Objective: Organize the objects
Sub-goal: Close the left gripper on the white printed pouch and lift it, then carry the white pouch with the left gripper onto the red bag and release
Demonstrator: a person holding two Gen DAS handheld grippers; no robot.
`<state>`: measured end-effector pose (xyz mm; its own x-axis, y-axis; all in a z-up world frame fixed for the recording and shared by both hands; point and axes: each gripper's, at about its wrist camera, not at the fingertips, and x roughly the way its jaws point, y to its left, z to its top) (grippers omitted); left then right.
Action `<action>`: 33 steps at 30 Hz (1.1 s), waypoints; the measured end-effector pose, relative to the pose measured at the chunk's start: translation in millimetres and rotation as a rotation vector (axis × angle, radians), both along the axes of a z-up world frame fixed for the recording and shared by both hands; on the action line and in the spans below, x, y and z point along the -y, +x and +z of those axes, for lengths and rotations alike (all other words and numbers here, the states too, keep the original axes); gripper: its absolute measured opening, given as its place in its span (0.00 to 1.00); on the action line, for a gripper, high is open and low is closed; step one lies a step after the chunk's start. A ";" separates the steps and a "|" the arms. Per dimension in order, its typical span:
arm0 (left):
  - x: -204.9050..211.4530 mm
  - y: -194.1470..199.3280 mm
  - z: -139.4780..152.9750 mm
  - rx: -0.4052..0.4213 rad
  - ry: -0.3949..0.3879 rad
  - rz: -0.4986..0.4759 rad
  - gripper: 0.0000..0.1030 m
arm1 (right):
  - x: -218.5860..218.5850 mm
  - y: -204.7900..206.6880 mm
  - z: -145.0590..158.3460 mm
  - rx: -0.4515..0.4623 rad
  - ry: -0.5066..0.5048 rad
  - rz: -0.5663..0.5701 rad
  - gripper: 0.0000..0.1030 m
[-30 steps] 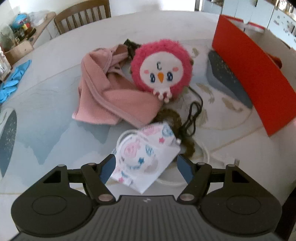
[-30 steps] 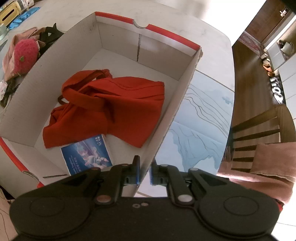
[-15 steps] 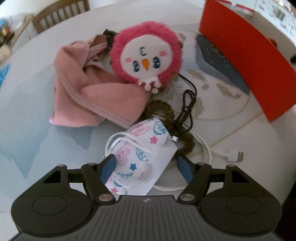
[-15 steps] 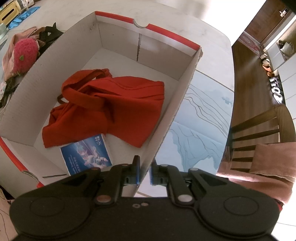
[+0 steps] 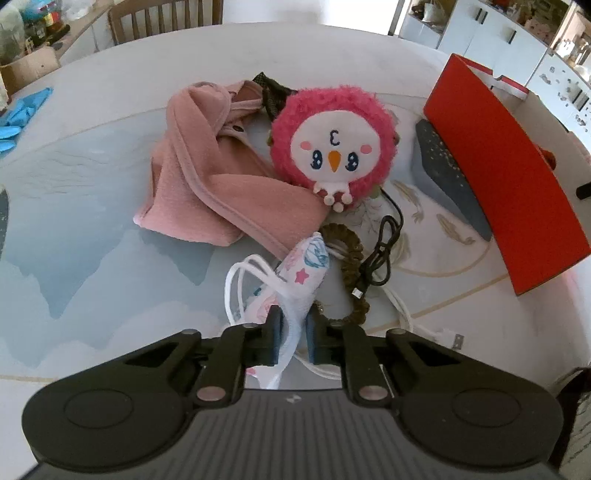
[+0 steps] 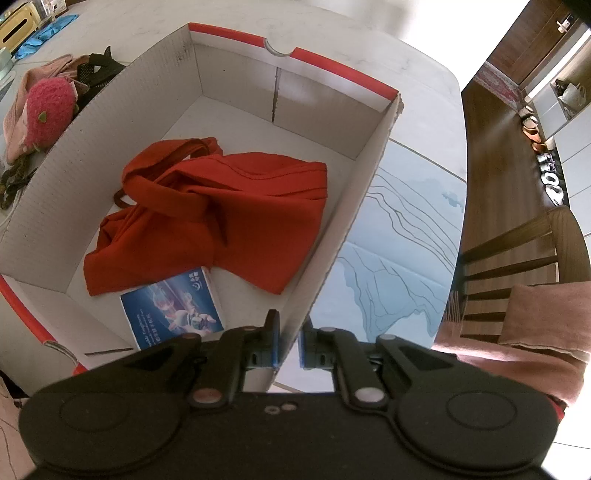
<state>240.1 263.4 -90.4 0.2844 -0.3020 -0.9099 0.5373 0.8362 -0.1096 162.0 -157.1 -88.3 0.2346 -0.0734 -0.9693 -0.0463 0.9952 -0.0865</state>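
My left gripper [image 5: 293, 334] is shut on a white patterned face mask [image 5: 295, 280] and holds it just above the table. Behind it lie a pink fluffy plush toy [image 5: 334, 147], a pink cloth [image 5: 218, 184], a brown braided cord [image 5: 351, 266] and a black cable [image 5: 382, 254]. The red-and-white cardboard box [image 5: 506, 177] stands at the right. My right gripper [image 6: 288, 343] is shut on the box's near-right wall [image 6: 347, 225]. Inside the box lie a red cloth bag [image 6: 221, 210] and a blue booklet [image 6: 173, 314].
A white USB cable [image 5: 424, 328] lies by the cord. Blue gloves [image 5: 18, 114] lie at the table's far left. A wooden chair [image 5: 162, 18] stands behind the table; another chair with a pink cushion [image 6: 517, 295] stands at the right. The plush also shows left of the box [image 6: 48, 110].
My left gripper has closed on the face mask, which is now bunched and lifted between the fingers. The right gripper and the box have not moved.
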 end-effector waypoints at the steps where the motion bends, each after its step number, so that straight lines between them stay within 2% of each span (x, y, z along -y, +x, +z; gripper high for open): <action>1: 1.2 -1.4 3.6 0.002 0.005 0.003 0.10 | -0.1 -0.1 0.0 0.000 -0.001 0.001 0.08; 7: 17.7 -7.0 36.6 -0.002 -0.025 0.013 0.10 | -0.7 0.0 0.0 -0.001 -0.004 0.004 0.08; 10: 35.8 -9.9 59.0 0.009 -0.042 -0.023 0.10 | -0.4 0.1 0.0 -0.001 -0.004 0.005 0.08; 13: 61.0 -15.5 75.9 0.051 -0.029 -0.096 0.10 | -1.1 0.4 0.2 -0.002 -0.005 0.009 0.08; 24: 149.7 -26.7 112.8 0.119 -0.093 -0.321 0.10 | -0.4 -0.6 0.4 0.007 0.001 0.004 0.08; 33: 236.8 -36.1 130.6 0.180 -0.111 -0.520 0.10 | -1.6 -2.0 0.0 0.014 -0.007 0.018 0.08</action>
<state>203.9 26.6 40.2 0.2201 -0.5352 -0.8155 0.8940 0.4452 -0.0509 160.0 -155.5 -88.3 0.2490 -0.0756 -0.9655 -0.0625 0.9936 -0.0939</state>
